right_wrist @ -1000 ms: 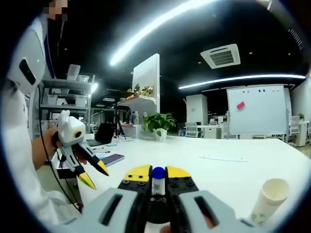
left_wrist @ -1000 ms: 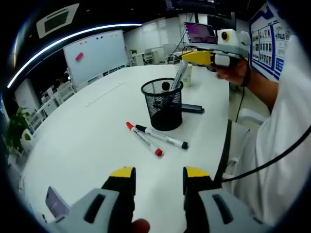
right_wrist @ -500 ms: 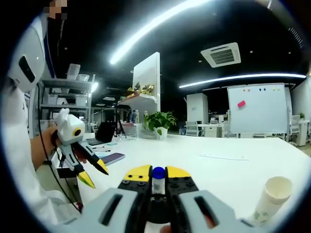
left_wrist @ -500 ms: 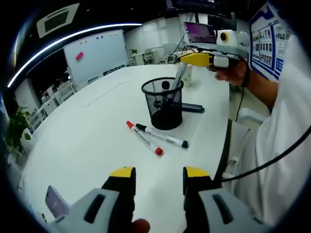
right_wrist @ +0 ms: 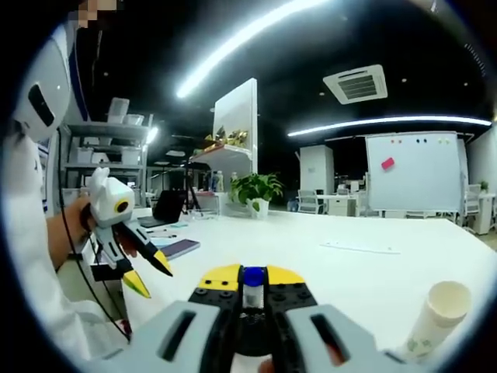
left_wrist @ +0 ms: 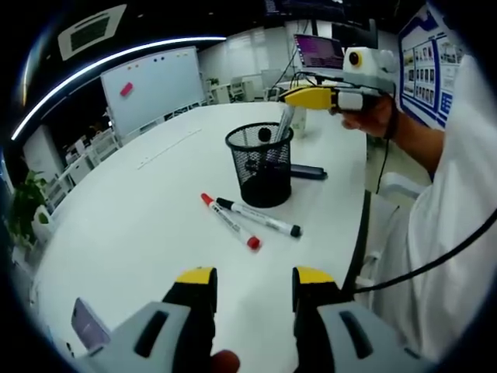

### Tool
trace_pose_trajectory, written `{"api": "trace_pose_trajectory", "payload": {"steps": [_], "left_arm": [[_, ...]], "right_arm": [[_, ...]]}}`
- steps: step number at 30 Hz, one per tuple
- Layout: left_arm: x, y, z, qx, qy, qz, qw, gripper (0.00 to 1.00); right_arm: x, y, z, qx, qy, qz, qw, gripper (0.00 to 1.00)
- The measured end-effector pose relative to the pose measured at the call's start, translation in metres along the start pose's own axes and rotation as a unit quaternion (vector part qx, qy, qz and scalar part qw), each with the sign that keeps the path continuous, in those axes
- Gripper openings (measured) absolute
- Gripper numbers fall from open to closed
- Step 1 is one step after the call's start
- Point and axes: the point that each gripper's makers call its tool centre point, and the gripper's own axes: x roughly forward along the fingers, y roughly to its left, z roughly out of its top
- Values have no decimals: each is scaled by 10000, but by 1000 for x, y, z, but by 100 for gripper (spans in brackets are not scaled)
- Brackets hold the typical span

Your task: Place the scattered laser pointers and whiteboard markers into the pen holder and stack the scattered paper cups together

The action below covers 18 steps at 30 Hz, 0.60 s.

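Note:
A black mesh pen holder (left_wrist: 260,167) stands on the white table (left_wrist: 140,225) and holds a dark pen. My right gripper (left_wrist: 311,96) hovers over its rim, shut on a whiteboard marker (left_wrist: 284,124) that slants down into the holder. In the right gripper view that marker (right_wrist: 252,294), blue-capped, sits between the shut jaws of my right gripper (right_wrist: 252,276). A red-capped marker (left_wrist: 230,221) and a black marker (left_wrist: 258,218) lie in front of the holder. A dark laser pointer (left_wrist: 308,172) lies behind it. My left gripper (left_wrist: 254,280) is open and holds nothing, as seen again from the side (right_wrist: 144,272).
Stacked paper cups (right_wrist: 435,318) stand at the right of the right gripper view. A phone (left_wrist: 89,322) lies near the table's front left edge. A person in white stands at the right edge of the table. A laptop (left_wrist: 318,53) and whiteboard (left_wrist: 151,85) are at the back.
My right gripper has shifted slightly over the holder with the marker still in it. The left gripper and the loose markers have not moved.

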Motion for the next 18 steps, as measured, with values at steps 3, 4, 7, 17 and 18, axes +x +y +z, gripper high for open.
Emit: {"api": "trace_pose_trajectory", "payload": {"steps": [3,4,7,17,18], "left_arm": [[0,-2,5,66,-30,22,10000,40],[-1,-3,6,72,-36,16,10000,40],[0,-6,7,63,-38,34,10000,40],[-1,-10,12,120,-116,28,9999,40],[-1,-10,11,114,-115,28,9999,40]], "right_arm": [[1,2,-2,-4,29,48,10000,10],[2,3,-4,-24,57,71,10000,10],[4,8,-7,-160,154,181,9996,10],[10,12,-9,-331,251,227,9989,10],[10,12,-9,-326,255,221,9989,10]]}}
